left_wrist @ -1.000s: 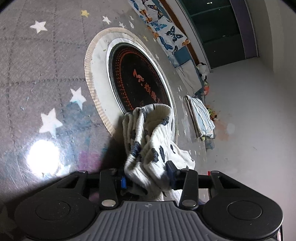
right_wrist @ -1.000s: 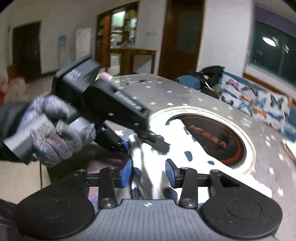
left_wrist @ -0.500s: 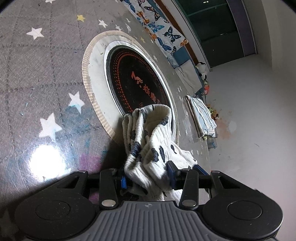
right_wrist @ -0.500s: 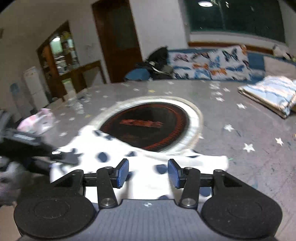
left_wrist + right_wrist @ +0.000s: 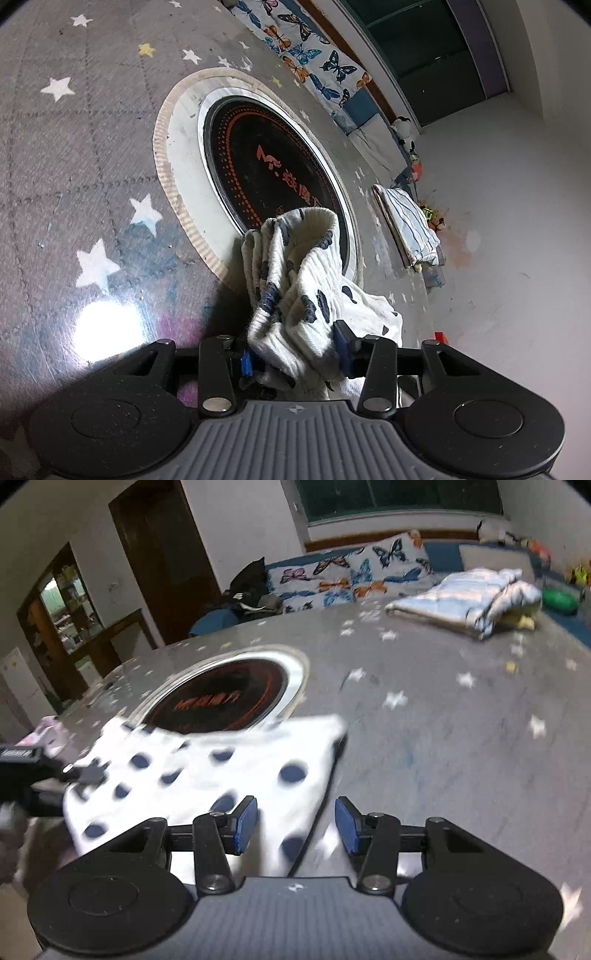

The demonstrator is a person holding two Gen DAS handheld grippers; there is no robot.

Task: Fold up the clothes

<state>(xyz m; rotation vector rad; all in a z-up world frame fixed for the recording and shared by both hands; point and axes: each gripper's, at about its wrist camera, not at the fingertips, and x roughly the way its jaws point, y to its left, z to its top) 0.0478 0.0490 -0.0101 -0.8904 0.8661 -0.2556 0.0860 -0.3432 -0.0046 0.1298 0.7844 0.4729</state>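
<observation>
Blue-padded fingers of the left gripper (image 5: 293,356) are clamped on a bunched wad of the white, navy-spotted knit garment (image 5: 295,284), lifted off the table (image 5: 74,166). Right gripper (image 5: 294,825) stands part open over the garment's free corner, gripping nothing; the spread cloth lies beside the round black inset (image 5: 221,698). Best next, I judge: pinch that corner squarely, keep tension even, then lay the edges matched.
</observation>
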